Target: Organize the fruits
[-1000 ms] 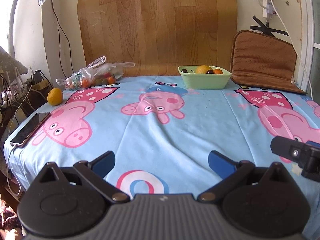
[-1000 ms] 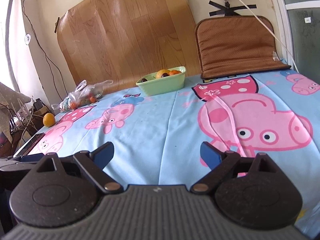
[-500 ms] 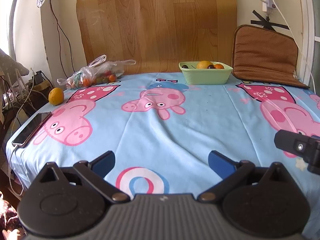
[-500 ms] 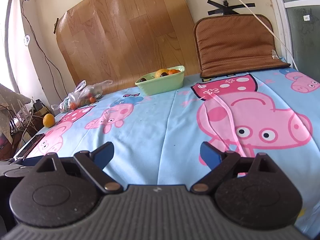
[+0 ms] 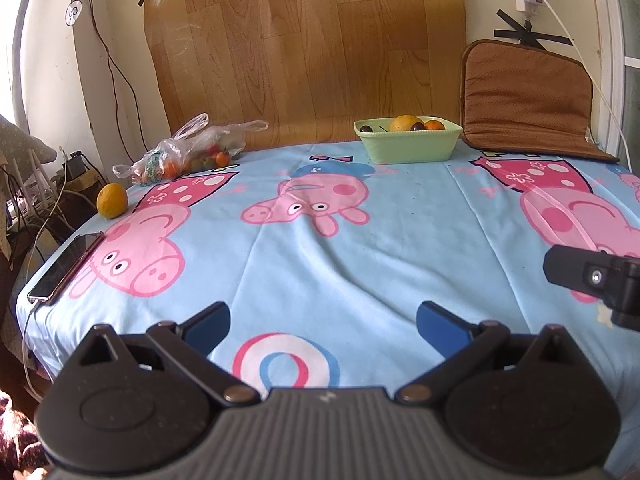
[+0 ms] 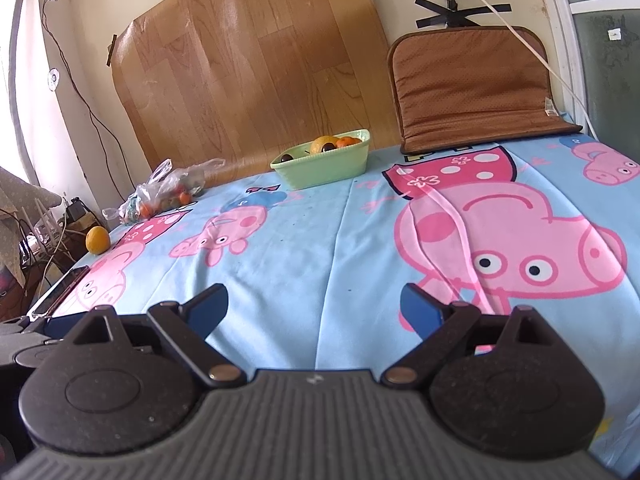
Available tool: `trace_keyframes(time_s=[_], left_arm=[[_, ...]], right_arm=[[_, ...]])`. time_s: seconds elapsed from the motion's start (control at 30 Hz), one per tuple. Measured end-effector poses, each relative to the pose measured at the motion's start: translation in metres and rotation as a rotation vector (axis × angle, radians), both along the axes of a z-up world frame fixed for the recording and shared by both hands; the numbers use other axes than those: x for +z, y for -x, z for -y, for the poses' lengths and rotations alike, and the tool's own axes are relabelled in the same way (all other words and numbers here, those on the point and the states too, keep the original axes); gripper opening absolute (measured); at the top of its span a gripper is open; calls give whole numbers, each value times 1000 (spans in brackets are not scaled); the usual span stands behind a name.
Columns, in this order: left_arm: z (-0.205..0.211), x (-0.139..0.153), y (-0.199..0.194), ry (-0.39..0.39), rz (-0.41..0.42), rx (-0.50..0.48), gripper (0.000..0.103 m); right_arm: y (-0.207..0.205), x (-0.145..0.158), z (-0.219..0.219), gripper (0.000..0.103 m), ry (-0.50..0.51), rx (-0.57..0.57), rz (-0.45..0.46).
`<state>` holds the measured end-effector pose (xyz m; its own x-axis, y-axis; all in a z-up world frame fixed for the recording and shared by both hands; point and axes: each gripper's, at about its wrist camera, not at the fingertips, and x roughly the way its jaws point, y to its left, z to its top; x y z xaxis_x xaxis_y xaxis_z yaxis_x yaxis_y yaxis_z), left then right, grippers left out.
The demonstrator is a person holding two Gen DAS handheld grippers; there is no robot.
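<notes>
Both tongs agape, empty — orange far off left, bowl well ahead.

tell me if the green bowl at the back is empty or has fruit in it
Has fruit. The green bowl holds a yellow-orange fruit, a smaller orange one and dark round ones, all showing above its rim.

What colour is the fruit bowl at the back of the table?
The bowl is pale mint green, seen most squarely in the left wrist view.

Two low forward-facing views over the near table edge, green bowl shared.
</notes>
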<state>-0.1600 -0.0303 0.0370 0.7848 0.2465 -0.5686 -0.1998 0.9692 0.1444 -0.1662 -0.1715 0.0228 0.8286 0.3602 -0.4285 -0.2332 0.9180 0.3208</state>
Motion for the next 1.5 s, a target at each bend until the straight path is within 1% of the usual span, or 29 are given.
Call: trace_keyframes(time_s=[0.2, 0.3, 0.47, 0.93, 1.5], left_arm=[[2, -5, 0, 2, -18, -11, 103], [3, -3, 4, -4, -4, -15, 103], [3, -2, 5, -4, 2, -26, 103], [4, -4, 4, -6, 0, -31, 103], [4, -1, 7, -6, 14, -39, 103]], right_arm=[[-3, -3, 1, 95, -4, -1, -14], [-4, -3, 2, 95, -15, -4, -31], [1, 1, 1, 95, -8, -9, -3], [-1, -2, 3, 95, -14, -15, -20], [0, -1, 1, 95, -9, -17, -11]])
